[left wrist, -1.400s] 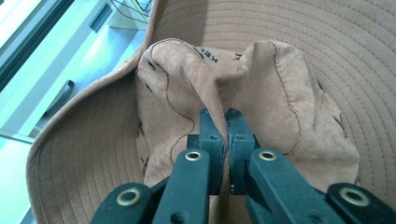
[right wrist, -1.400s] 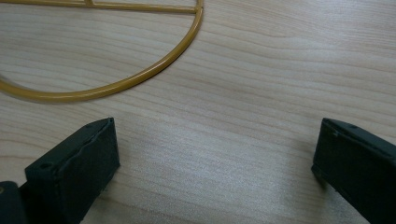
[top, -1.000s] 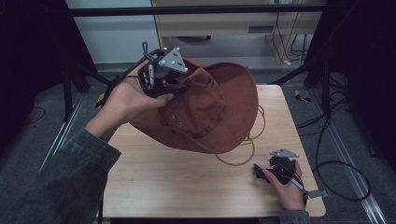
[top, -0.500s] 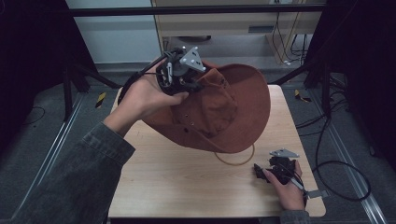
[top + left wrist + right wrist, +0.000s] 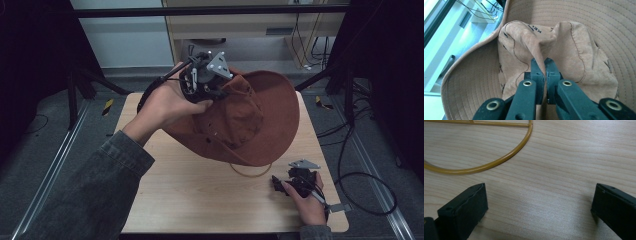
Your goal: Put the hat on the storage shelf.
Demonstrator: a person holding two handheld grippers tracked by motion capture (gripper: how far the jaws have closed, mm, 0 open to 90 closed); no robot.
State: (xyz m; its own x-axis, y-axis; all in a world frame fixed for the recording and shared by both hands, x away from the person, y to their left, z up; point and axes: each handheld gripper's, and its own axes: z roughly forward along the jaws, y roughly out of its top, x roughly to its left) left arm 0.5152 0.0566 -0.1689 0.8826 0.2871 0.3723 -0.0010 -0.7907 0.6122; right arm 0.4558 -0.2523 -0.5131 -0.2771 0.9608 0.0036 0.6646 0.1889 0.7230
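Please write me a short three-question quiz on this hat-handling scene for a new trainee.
1. True or false: the left gripper has its jaws closed on a fold of the brown hat.
2. What lies on the table just ahead of the right gripper? A) a pair of scissors B) the hat's yellow cord C) a cup
3. Fill in: the right gripper's jaws stand ____ above the bare wood.

Key
1. True; the crown fabric is pinched between the two jaws.
2. B; the cord curves in a loop on the wood, apart from the jaws.
3. Open; nothing is between them.
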